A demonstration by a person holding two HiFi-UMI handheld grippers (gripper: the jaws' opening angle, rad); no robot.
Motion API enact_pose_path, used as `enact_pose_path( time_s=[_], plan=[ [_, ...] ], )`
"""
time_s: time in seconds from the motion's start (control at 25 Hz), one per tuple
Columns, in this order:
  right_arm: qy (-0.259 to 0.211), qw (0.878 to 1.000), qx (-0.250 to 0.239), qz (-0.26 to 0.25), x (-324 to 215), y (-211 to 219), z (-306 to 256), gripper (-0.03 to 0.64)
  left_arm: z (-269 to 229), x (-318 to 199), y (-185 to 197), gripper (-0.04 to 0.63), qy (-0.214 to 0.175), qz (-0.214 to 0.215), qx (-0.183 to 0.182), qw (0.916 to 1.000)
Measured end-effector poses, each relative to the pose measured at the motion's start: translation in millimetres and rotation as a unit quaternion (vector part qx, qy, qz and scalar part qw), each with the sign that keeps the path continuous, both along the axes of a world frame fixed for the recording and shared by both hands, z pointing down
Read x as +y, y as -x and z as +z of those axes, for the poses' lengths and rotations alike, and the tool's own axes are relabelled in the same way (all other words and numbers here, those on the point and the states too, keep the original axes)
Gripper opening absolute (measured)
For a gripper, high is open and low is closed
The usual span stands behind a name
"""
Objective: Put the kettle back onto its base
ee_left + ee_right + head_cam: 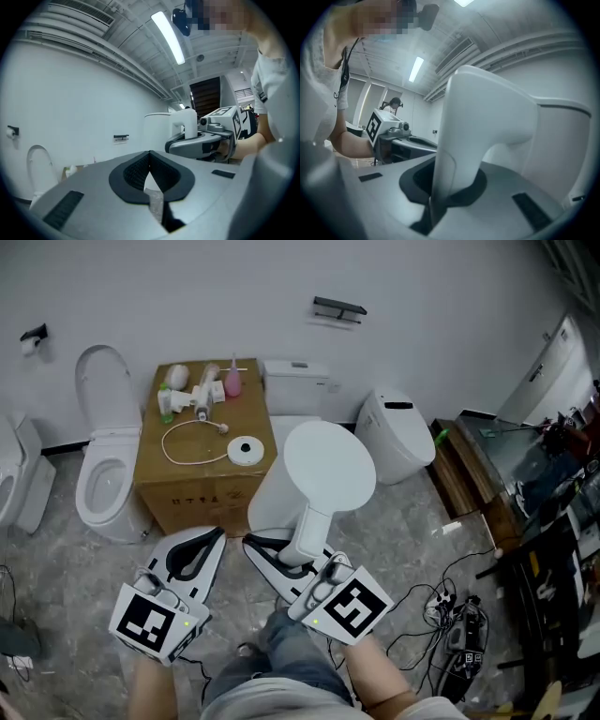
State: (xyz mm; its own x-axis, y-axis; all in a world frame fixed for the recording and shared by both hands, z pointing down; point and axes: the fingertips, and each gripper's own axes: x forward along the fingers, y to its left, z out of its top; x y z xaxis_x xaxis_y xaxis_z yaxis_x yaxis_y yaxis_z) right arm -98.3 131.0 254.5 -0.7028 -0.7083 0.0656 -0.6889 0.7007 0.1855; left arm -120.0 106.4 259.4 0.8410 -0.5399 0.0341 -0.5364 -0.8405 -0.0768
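Observation:
A white kettle (323, 470) hangs in front of the cardboard box (202, 488), with my right gripper (291, 554) shut on its handle (459, 140); the jaws clamp the lower part of the handle. The kettle's round white base (246, 451) lies on the box top near the right front, its cord looped to the left. My left gripper (211, 538) is held beside the right one, to the left of the kettle, with its jaws shut and nothing between them (151, 157). The left gripper view also shows the kettle (157, 131) off to the right.
Several bottles (197, 395) stand at the back of the box. A toilet (103, 474) is left of the box, another toilet (398, 432) to the right, a tank (300, 385) behind. Cables and a power strip (455, 620) lie on the floor at right.

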Motion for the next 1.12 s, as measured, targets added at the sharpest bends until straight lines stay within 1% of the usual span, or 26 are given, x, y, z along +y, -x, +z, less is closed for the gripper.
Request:
enact_pose_path(
  time_s=[0.12, 0.36, 0.6, 0.84, 1.12],
  plan=[
    [-0.001, 1.000, 0.005, -0.003, -1.5, 2.5, 1.6, 0.017, 0.3, -2.5, 1.4, 0.003, 0.001, -0.002, 0.002, 1.0000],
    [0.005, 1.000, -0.006, -0.009, -12.9, 2.2, 9.1, 0.017, 6.4, -18.0, 0.0, 0.002, 0.001, -0.005, 0.002, 1.0000],
    [0.005, 1.000, 0.005, -0.016, -32.8, -6.0, 25.2, 0.018, 17.4, -45.9, -6.6, 0.002, 0.017, -0.017, 0.006, 0.9997],
    [0.008, 0.999, 0.016, -0.038, -70.3, -30.6, 32.4, 0.018, 21.3, -86.8, -34.0, 0.003, 0.023, -0.033, 0.010, 0.9991],
    [0.003, 0.996, 0.030, -0.083, -131.6, -66.2, 38.9, 0.018, 15.8, -148.7, -76.1, 0.002, 0.009, -0.062, 0.021, 0.9978]
  ],
)
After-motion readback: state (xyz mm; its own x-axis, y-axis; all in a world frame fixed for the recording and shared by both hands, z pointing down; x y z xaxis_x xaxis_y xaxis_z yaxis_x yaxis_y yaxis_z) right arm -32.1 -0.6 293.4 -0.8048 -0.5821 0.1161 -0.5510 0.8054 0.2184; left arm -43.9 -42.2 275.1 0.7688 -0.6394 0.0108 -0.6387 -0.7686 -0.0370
